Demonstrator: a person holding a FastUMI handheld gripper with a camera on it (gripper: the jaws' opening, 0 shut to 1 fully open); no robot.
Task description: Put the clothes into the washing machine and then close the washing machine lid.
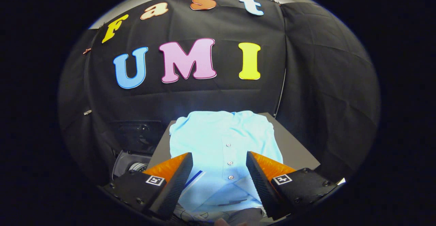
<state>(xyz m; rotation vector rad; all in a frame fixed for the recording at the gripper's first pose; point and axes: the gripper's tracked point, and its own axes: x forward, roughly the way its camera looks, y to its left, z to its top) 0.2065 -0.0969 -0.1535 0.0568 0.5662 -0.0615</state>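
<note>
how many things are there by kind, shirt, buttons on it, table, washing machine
light blue shirt: 1, lying flat, between and beyond the open tool fingers
visible shirt buttons: 3
grey table: 1
washing machine: 1, beside the table
total: 6

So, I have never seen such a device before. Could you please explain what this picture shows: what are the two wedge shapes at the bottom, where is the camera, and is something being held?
There is no robot arm here. A person holds a two-finger claw by hand, and a wide-angle camera rides on it, looking forward along the fingers. That is why the picture is round and bent at the sides.

The two wedges at the bottom are the claw's fingers. They are spread apart and hold nothing.

Between and beyond them, a light blue shirt with a row of buttons lies flat on a grey table, collar end nearest the camera. To the left, lower than the table, part of a machine shows, probably the washer, though too little is seen to be sure. Black cloth hangs behind.
</note>
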